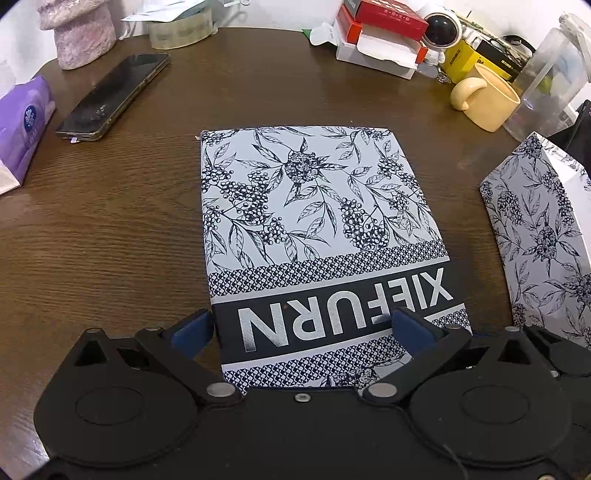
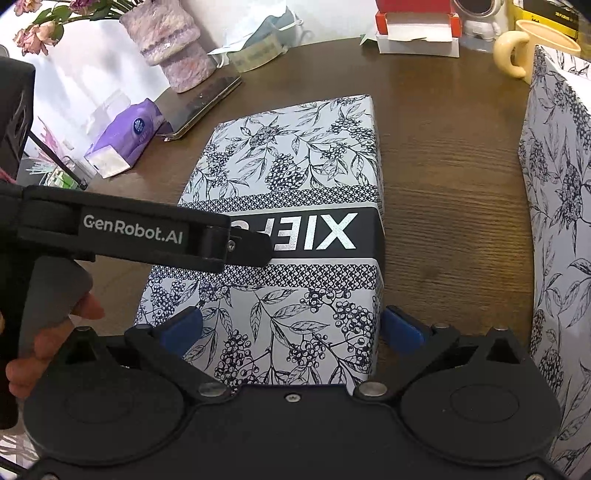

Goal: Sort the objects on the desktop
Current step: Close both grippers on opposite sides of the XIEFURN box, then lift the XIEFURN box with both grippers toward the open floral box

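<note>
A flat box (image 1: 310,206) with a blue-and-white berry print and the word XIEFURN lies in the middle of the brown table (image 1: 110,221). My left gripper (image 1: 301,328) is open over the box's near end, its blue pads (image 1: 192,332) spread about as wide as the box. In the right wrist view the same box (image 2: 295,192) lies ahead. My right gripper (image 2: 293,326) is open at its near end, one pad over the print and the other just off the right edge. A matching printed box part (image 2: 561,221) stands upright at the right.
A phone (image 1: 110,96), a purple tissue pack (image 1: 22,125), a tape roll (image 1: 181,27) and a pink vase (image 1: 81,29) sit at the back left. Red boxes (image 1: 384,22), an astronaut figure (image 1: 443,29), a yellow mug (image 1: 487,99) and a clear jug (image 1: 550,81) crowd the back right. A hand (image 2: 44,339) holds the left gripper's handle.
</note>
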Demonstrator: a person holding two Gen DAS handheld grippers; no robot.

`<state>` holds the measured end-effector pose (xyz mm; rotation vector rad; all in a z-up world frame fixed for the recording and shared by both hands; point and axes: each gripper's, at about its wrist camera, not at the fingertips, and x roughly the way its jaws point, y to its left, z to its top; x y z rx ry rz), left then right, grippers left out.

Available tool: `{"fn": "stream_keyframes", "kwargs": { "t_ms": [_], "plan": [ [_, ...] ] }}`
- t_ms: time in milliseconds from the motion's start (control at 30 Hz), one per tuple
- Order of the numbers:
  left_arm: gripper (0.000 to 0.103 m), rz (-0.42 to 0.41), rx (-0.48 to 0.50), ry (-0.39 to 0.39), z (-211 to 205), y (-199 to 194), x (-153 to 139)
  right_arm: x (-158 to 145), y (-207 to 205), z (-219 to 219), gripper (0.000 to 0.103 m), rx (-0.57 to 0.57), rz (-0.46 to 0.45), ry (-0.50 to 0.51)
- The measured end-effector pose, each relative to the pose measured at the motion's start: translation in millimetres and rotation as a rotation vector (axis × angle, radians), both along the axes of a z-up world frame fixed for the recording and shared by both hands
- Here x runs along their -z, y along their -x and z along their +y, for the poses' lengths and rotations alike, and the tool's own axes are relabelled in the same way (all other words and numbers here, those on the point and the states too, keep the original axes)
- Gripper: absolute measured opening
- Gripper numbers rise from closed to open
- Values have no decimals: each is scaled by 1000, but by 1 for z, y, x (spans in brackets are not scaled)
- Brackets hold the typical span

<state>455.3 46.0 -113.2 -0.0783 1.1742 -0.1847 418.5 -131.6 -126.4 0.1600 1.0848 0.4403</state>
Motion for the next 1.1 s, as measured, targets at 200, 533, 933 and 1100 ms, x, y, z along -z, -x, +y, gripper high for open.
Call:
{"fn": "stream_keyframes", "kwargs": {
  "t_ms": [200,533,933,1100],
  "plan": [
    [103,-23,-12,-1,-1,4,0,1,1,0,103,8,-17,0],
    [101,-63,-32,-42,4,17,-14,0,4,-2,96,-38,25,-61],
    [101,-136,-69,-48,4,60,-42,-5,18,-14,96,-46,-22,-102],
    [101,-129,-103,-38,5,84,-47,-7,24,-16,96,-65,-57,-91]
  ]
}}
